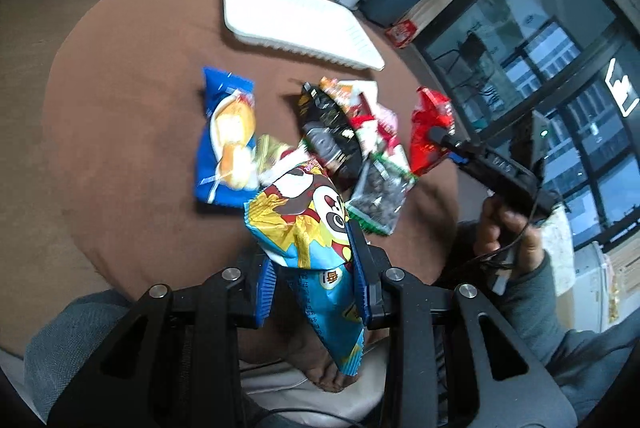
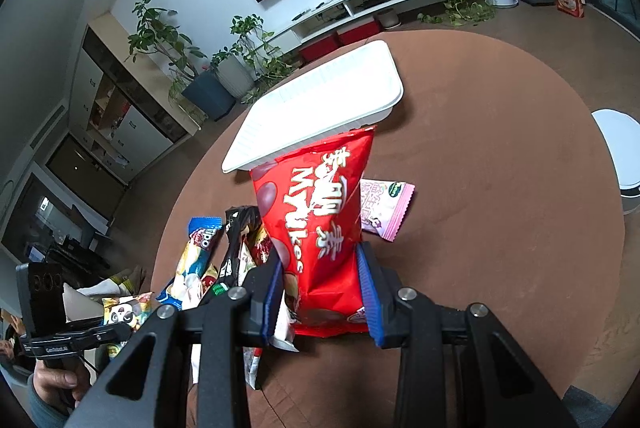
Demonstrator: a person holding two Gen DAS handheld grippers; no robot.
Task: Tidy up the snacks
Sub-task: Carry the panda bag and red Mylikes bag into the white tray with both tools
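Observation:
My left gripper is shut on a blue and yellow panda snack bag, held above the round brown table. My right gripper is shut on a red Mylikes bag, lifted in front of the white tray. In the left wrist view the tray lies at the table's far side. The red bag and the right gripper body show at the right. Loose snacks lie mid-table: a blue bread bag, a black bag, a clear bag of dark pieces.
A pink packet, a blue Tipo packet and a black packet lie on the table under the red bag. Potted plants and a TV shelf stand beyond. A white bin stands right of the table.

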